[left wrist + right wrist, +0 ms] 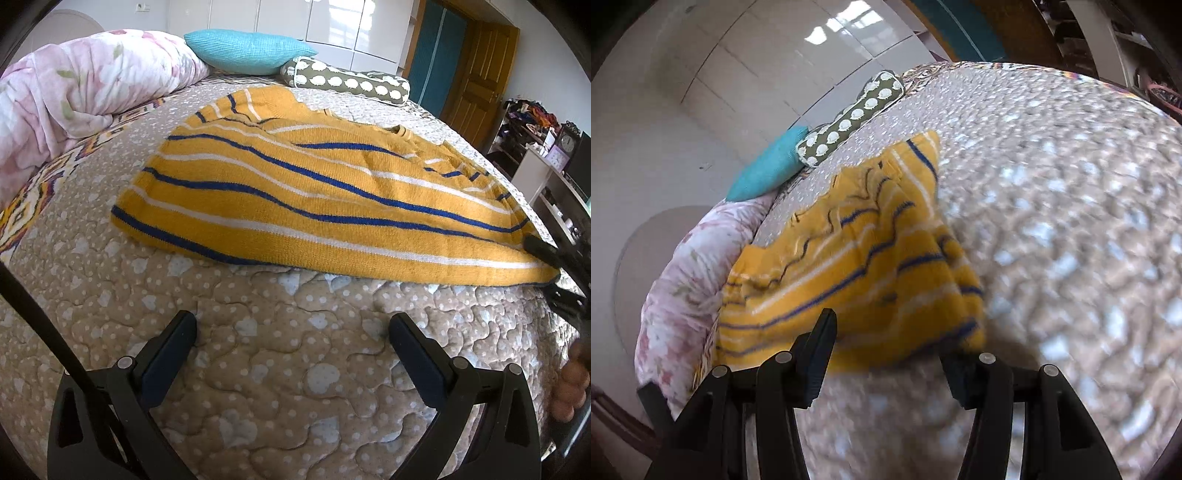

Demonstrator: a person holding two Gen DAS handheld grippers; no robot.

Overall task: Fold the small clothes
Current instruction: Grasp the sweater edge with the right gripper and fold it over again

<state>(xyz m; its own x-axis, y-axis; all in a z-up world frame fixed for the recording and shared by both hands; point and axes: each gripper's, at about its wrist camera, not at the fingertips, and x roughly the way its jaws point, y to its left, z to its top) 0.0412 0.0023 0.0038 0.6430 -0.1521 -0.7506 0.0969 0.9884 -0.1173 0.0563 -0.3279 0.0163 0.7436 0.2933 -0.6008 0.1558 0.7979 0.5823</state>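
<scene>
The left gripper (pixel 291 332) is hovering wide open and empty, the striped sweater (pixel 314 192) lying ahead of it on the quilt (pixel 258 369). The right gripper (pixel 886 343) is standing open at the sweater's edge, gripping nothing.

Sweater (pixel 314 192): mustard yellow, thin blue and white stripes. Quilt (pixel 258 369) under my claws: tan, white dots, pale blue blotches, with a purple-yellow zigzag border (pixel 22 206). Duvet (pixel 74 85): pink floral, green leaves. Pillow (pixel 247 51): plain turquoise. Bolster (pixel 347 79): olive, white shell shapes. My left claw (pixel 291 343) and right claw (pixel 886 354): black.
</scene>
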